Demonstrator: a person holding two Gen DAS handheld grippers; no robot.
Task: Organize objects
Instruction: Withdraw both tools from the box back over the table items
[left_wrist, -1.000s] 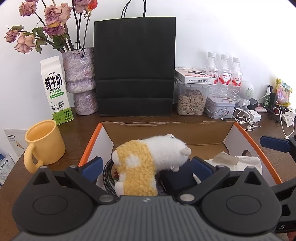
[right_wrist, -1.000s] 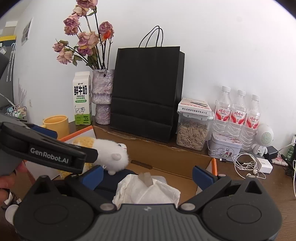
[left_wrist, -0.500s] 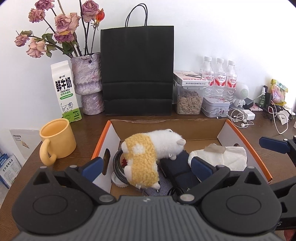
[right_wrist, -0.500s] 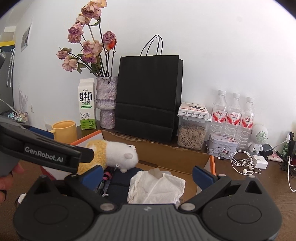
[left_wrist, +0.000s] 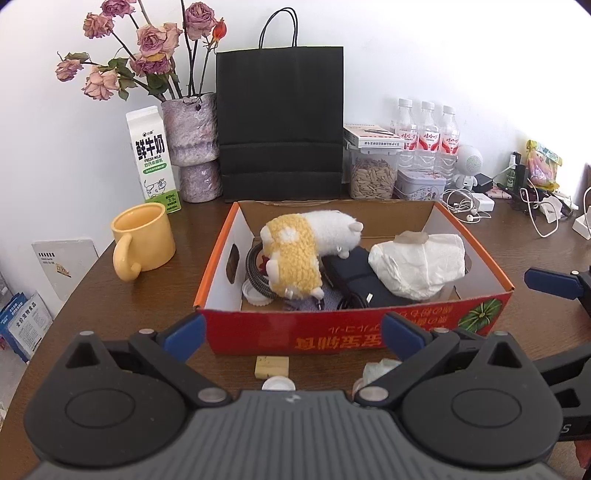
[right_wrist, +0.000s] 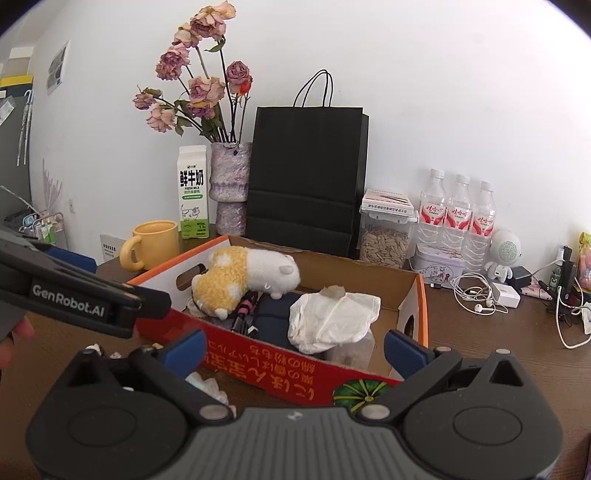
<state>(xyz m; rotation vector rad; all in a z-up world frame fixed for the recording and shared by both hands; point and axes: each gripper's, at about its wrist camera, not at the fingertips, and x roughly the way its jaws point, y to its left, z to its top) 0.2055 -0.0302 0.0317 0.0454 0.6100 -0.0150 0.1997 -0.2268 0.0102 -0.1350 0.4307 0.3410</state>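
Note:
A red and orange cardboard box (left_wrist: 354, 334) (right_wrist: 280, 363) sits on the brown table. Inside it lie a yellow and white plush toy (left_wrist: 306, 243) (right_wrist: 245, 278), a white wrapped bundle (left_wrist: 419, 264) (right_wrist: 332, 319), a dark pouch (left_wrist: 354, 273) and cables. My left gripper (left_wrist: 293, 336) hovers open in front of the box's near wall, nothing between its fingers. My right gripper (right_wrist: 293, 349) is also open and empty, near the box's front right. A small tan block (left_wrist: 270, 366), a white cap (left_wrist: 279, 384) and crumpled plastic (left_wrist: 378, 369) lie on the table before the box.
A yellow mug (left_wrist: 142, 240) stands left of the box. Along the wall are a milk carton (left_wrist: 153, 158), a vase of dried roses (left_wrist: 194, 147), a black paper bag (left_wrist: 280, 122), a seed jar (left_wrist: 373, 173), water bottles (left_wrist: 428, 136), a tin and tangled earphones (left_wrist: 465, 203).
Both grippers have pulled back and up from over the box, so its front wall now shows. The plush toy stays lying in the box, released.

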